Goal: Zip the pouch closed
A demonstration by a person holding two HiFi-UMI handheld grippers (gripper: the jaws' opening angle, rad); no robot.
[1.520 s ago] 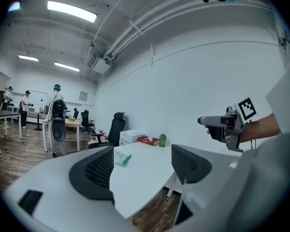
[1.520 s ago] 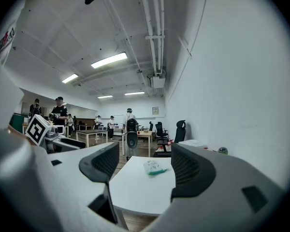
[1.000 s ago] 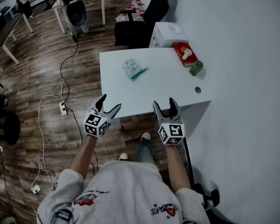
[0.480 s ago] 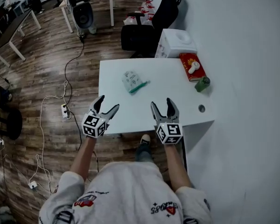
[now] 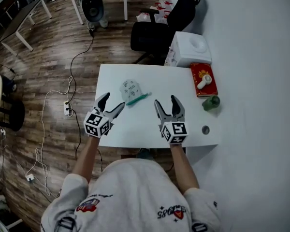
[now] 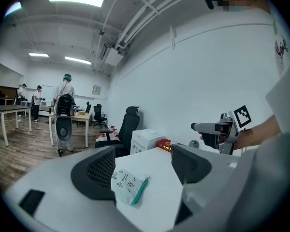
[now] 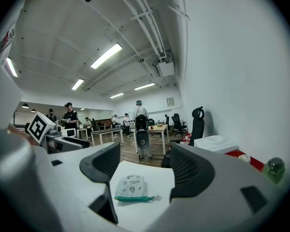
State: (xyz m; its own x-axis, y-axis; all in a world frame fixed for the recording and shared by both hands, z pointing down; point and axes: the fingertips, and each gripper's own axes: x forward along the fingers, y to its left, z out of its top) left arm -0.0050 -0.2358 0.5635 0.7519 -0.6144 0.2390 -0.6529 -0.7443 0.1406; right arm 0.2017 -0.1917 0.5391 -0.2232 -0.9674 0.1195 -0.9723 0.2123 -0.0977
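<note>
The pouch (image 5: 131, 89) lies flat on the white desk (image 5: 152, 79), small and pale with dark printed marks, its teal zipper edge (image 5: 137, 99) on the side nearer the person. Nothing touches it. The left claw (image 5: 113, 100) hovers over the desk's near left part, jaws spread wide and empty; in the left gripper view the pouch shows on the desk beyond and between those jaws, clear of both. The right claw (image 5: 166, 100) hangs level with it to the right, also released, with nothing between its pads, and the pouch sits ahead of it, slightly to its left. Both claws point toward the far end of the desk, with the pouch near the left one. At the desk's right edge rest a red box (image 5: 199, 74) and a green object (image 5: 210, 103). Past the far edge stand a white box (image 5: 191, 50) and a black chair (image 5: 154, 35).
</note>
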